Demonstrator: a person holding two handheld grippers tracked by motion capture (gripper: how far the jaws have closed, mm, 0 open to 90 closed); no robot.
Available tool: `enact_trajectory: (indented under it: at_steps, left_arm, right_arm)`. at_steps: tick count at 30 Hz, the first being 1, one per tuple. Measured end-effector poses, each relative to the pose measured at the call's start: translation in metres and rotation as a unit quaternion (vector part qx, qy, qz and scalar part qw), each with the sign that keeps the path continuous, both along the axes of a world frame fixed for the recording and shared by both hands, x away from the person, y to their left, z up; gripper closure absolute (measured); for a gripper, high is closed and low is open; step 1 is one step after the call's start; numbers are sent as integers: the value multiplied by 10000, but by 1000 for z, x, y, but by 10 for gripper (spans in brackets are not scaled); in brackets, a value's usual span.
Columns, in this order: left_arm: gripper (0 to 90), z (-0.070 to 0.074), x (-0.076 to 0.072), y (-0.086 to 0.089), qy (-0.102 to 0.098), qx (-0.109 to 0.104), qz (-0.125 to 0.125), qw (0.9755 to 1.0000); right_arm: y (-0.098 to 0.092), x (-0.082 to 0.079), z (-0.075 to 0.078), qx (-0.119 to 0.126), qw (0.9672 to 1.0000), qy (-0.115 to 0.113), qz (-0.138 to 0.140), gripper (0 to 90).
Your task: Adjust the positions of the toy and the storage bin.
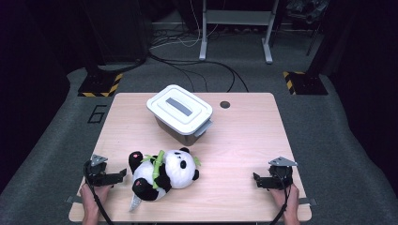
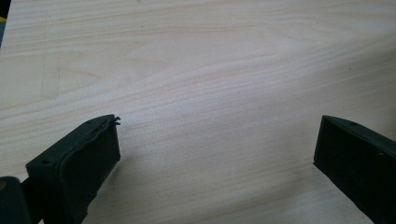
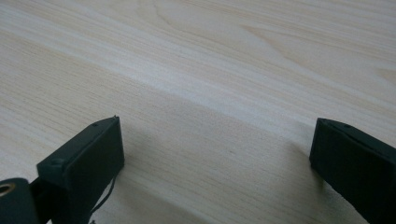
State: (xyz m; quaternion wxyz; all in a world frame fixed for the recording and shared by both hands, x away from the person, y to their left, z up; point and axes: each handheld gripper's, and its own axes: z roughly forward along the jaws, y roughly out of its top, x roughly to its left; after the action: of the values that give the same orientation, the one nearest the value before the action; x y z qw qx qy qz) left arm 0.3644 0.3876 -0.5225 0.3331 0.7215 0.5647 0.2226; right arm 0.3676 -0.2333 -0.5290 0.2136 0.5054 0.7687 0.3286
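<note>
We see the panda (image 1: 164,172), a black-and-white plush with green bamboo, lying at 3 o'clock of our left gripper (image 1: 123,174). Both the left and the right gripper (image 1: 256,180) are spread wide, empty.

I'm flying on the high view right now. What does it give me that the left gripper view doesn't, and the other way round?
High view alone: the panda plush lying on its back near the front edge, the lidded white bin behind it, the right gripper, and both hands at the table's near side.

Left gripper view alone: a close look between the left gripper jaws, which stand wide apart with nothing but bare wood between them.

Both: the light wooden table and the left gripper, sitting just left of the panda plush.
</note>
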Motion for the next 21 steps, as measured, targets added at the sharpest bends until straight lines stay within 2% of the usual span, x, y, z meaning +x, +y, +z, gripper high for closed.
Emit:
enact_trajectory:
  at_steps: [3, 7, 11, 13, 14, 15, 21]
  left_arm:
    - [1, 13, -4, 3, -33, -114, -53, 9999]
    - [1, 22, -7, 4, -79, -263, -98, 9996]
    - [1, 34, -10, 1, -173, -313, -172, 9992]
    - [1, 45, -14, -2, -267, -400, -229, 9986]
    - [0, 45, -14, -2, -267, -400, -229, 9986]
    - [1, 52, -16, -3, -319, -387, -271, 9984]
    - [0, 67, -23, -7, -465, -517, -376, 9969]
  right_arm:
    - [0, 0, 0, 4, 10000, -3, -12, 27]
    - [0, 0, 0, 8, 10000, -4, -16, 28]
    - [0, 0, 0, 9, 10000, -3, -17, 28]
    - [0, 0, 0, 15, 10000, -6, -26, 28]
    - [0, 0, 0, 15, 10000, -6, -26, 28]
    - [0, 0, 0, 15, 10000, -5, -28, 28]
    - [0, 0, 0, 15, 10000, -7, -29, 29]
